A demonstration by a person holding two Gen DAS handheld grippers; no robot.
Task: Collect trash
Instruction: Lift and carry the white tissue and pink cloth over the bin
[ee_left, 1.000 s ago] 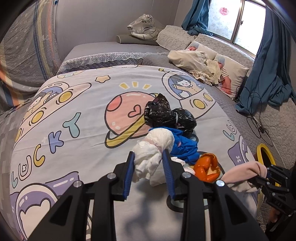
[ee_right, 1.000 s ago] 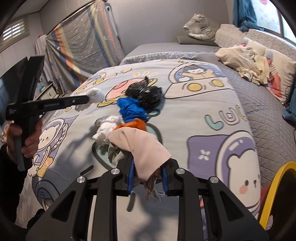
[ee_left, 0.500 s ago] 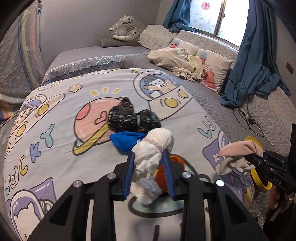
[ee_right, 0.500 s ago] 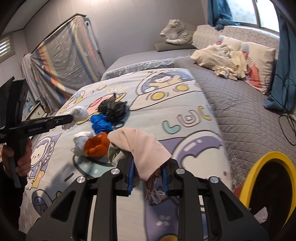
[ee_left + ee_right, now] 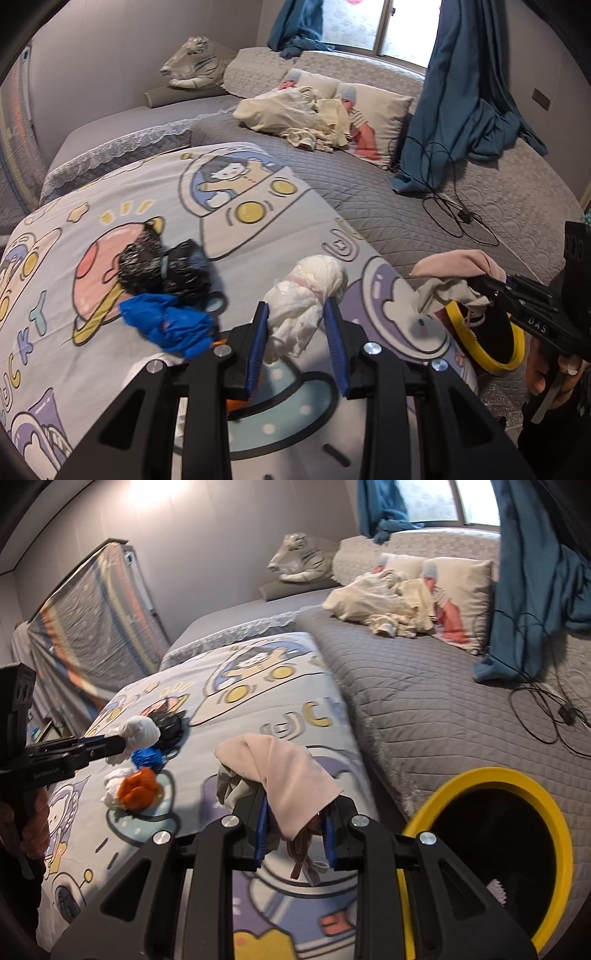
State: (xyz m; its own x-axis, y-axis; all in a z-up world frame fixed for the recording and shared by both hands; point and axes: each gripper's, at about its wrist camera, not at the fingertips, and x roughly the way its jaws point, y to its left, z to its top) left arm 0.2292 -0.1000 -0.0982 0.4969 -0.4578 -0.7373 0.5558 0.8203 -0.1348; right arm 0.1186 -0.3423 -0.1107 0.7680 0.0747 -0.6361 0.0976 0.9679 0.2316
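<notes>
Cartoon bedspread (image 5: 258, 192) on grey quilted bed (image 5: 424, 709), blue curtains (image 5: 461, 92)

Both wrist views angle down — sharing the bed (image 5: 369, 192) closely.

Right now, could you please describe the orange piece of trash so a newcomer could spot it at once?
Start at the cartoon space blanket on the bed. Near its close end lies a cluster of crumpled bags. The orange bag sits nearest, against a white wad, the only orange piece.

Bin (image 5: 554, 834): we see it beside the bed (image 5: 424, 709).
Bags (image 5: 162, 269): on the bed, left of bin.
</notes>
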